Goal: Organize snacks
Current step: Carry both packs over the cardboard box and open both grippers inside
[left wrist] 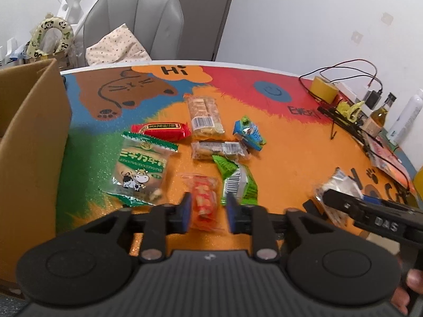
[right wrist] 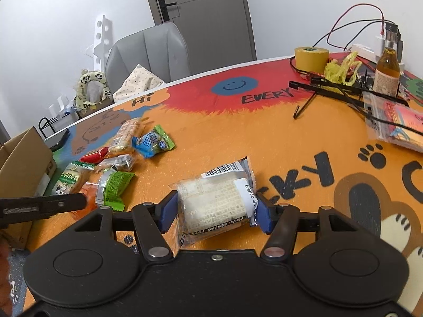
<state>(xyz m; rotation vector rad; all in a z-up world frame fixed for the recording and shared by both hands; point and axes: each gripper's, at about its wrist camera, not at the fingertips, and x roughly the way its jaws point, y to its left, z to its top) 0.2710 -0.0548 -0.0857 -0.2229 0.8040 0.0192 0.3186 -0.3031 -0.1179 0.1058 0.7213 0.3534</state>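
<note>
Several snack packets lie on the colourful table. My left gripper has its blue pads on either side of a red-orange snack packet, closed against it. My right gripper is shut on a white wrapped cake packet, which also shows in the left wrist view. Ahead lie a green cow-print packet, a red bar, a clear biscuit pack, a small clear bar, a green packet and a blue-green packet.
A cardboard box stands open at the table's left edge. At the far right are a yellow tape roll, black and red wires, a bottle and plastic bags. A grey chair stands behind the table.
</note>
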